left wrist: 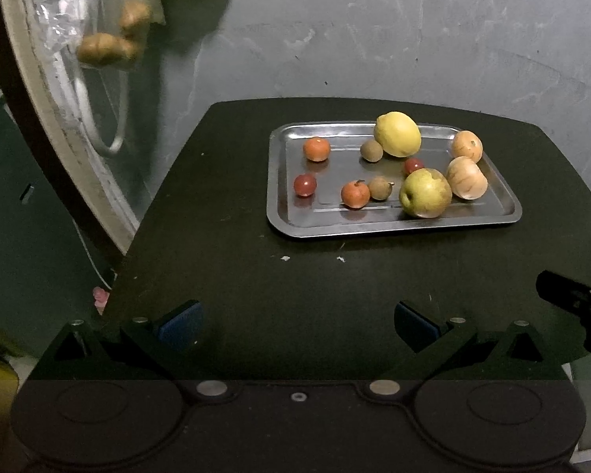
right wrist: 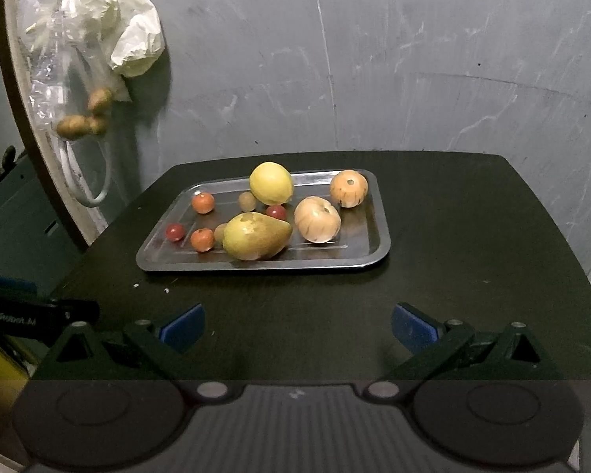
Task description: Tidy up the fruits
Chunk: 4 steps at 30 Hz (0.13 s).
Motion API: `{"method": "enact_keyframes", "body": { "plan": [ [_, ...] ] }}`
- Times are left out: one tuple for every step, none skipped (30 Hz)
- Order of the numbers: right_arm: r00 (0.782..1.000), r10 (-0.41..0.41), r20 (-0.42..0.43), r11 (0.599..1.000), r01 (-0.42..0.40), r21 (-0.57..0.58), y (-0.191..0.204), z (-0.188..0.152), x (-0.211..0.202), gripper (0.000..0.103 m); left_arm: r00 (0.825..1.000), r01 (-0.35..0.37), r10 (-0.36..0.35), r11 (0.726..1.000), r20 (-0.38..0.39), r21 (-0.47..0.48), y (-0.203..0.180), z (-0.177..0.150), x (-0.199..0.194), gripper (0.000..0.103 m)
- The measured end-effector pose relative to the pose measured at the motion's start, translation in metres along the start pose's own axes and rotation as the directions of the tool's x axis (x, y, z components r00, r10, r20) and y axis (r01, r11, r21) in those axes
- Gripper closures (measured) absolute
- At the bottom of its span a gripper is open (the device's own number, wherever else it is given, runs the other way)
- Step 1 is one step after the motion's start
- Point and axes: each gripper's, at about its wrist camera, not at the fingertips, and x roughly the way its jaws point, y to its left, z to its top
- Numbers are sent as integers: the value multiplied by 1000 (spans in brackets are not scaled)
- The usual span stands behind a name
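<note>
Meanwhile, both claws, left point(left wrist: 297, 325) and right point(right wrist: 297, 325), wide apart, empty, before glossy steel tray point(left wrist: 394, 224).

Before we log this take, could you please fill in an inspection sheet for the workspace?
Surface: dark table, a few pale specks.
Job's things: metal tray holding lemon, pear, two peach-coloured fruits, small red and orange fruits.
Clutter: nothing seen on the table.
Grippers: left gripper and right gripper open, empty, short of the tray.
Cables: white loop at wall.
Surroundings: grey wall, hanging bags.
</note>
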Motion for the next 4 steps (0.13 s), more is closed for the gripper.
{"method": "enact_keyframes", "body": {
  "plan": [
    [1000, -1, -4, 1000, 1, 3, 0, 1, 3, 0, 1000, 3, -3, 1000, -6, 1, 0, 2, 3, 1],
    [1000, -5, -7, 1000, 5, 7, -1, 2, 7, 0, 1000, 3, -3, 1000, -11, 5, 0, 4, 6, 1],
    [1000, -11, -5, 1000, 11, 10, -2, 4, 10, 0, 1000, 4, -4, 1000, -16, 9, 1, 7, 9, 1],
    [1000, -19, -2, 1000, 19, 14, -3, 6, 12, 0, 1000, 7, -7, 1000, -21, 15, 1, 10, 13, 1]
  ]
}}
